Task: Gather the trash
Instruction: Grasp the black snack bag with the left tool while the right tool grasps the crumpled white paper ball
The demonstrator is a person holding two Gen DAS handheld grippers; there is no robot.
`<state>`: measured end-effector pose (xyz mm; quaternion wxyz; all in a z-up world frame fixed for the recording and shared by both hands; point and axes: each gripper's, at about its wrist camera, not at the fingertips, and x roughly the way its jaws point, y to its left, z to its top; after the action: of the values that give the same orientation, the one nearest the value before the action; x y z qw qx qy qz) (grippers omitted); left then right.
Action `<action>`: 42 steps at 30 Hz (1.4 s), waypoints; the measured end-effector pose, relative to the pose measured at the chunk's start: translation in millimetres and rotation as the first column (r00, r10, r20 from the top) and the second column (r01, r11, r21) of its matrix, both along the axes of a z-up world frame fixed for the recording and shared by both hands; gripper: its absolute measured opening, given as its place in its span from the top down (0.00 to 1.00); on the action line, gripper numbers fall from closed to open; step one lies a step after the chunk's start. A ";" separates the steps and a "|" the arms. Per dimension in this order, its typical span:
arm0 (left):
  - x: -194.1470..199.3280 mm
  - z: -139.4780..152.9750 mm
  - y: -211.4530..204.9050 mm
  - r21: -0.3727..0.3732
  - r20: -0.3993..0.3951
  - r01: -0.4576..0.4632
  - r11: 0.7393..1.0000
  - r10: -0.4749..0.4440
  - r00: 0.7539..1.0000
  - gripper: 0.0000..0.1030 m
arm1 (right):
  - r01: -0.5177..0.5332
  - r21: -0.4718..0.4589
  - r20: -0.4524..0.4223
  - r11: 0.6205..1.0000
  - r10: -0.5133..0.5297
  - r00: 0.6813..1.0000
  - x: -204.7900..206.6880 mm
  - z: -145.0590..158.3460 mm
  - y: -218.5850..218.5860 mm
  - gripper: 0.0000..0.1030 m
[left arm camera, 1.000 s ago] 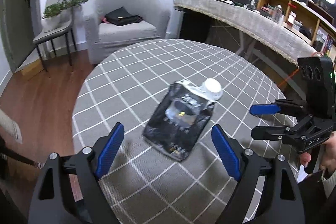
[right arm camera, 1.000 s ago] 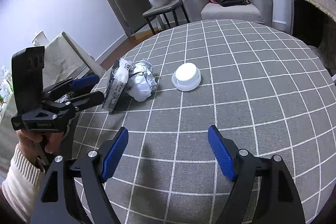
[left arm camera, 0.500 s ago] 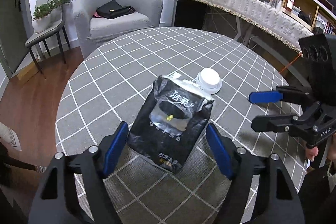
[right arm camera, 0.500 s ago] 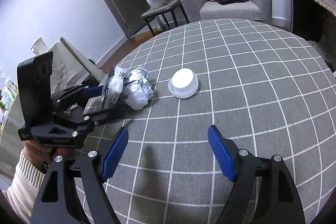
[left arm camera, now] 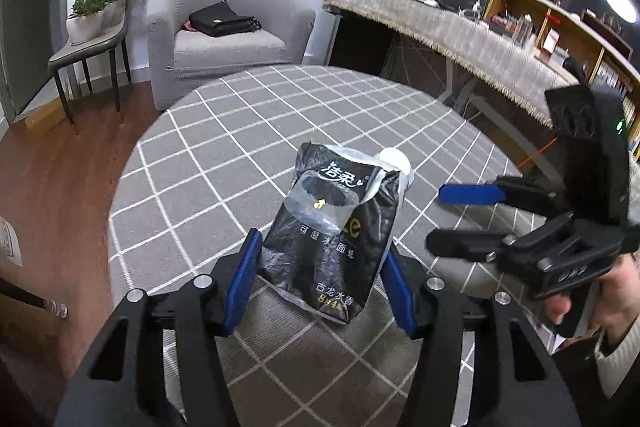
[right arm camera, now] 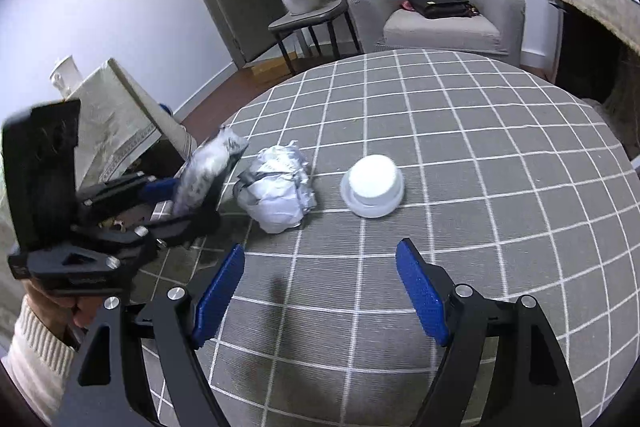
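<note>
Left claw (left arm camera: 320,275) closing — black wrapper (left arm camera: 334,227) between pads.

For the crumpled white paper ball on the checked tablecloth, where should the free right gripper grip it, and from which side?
Across its bulging middle, coming from above and from the near edge of the table. The crumpled white paper ball is roundish with no handle or edge, so any opposing sides work. The right gripper is open and already faces it; the white plastic lid sits clear to one side.
</note>
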<state>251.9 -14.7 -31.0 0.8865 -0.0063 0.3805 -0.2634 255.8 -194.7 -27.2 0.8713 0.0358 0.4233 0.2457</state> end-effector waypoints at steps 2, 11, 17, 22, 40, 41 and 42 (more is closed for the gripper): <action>-2.4 4.1 7.0 -0.018 0.007 -0.022 1.000 0.022 1.000 0.43 | -0.009 -0.014 0.007 1.000 0.009 1.000 0.5 -0.1 3.4 0.23; -4.5 12.5 34.2 -0.046 0.011 -0.149 0.988 0.150 0.989 0.54 | -0.043 -0.073 0.019 0.996 0.044 0.999 7.5 -1.6 30.5 0.23; -2.4 -1.0 27.2 0.008 -0.023 -0.138 0.990 0.138 0.990 0.49 | -0.031 -0.074 0.007 0.997 0.032 0.999 14.8 -4.9 38.3 0.23; -0.9 -1.6 25.0 -0.035 -0.029 -0.130 0.991 0.129 0.991 0.71 | -0.018 -0.089 0.016 0.996 0.020 1.000 19.5 -1.7 48.1 0.23; -8.3 -2.7 52.3 -0.038 -0.080 -0.208 0.977 0.205 0.976 0.85 | 0.032 -0.248 0.070 0.968 -0.015 0.997 33.4 -6.0 82.1 0.46; -10.4 -1.6 53.7 -0.036 -0.074 -0.215 0.976 0.212 0.974 0.86 | 0.033 -0.252 0.072 0.967 -0.015 0.997 32.9 -5.7 85.1 0.48; -12.0 -0.2 54.5 -0.037 -0.074 -0.218 0.975 0.215 0.974 0.86 | 0.027 -0.257 0.076 0.966 -0.008 0.997 32.3 -5.0 88.3 0.49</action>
<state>239.9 39.9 -31.3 0.8958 -0.0766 0.4020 -0.1734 288.1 -106.3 -32.2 0.8858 -0.0830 0.4186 0.1823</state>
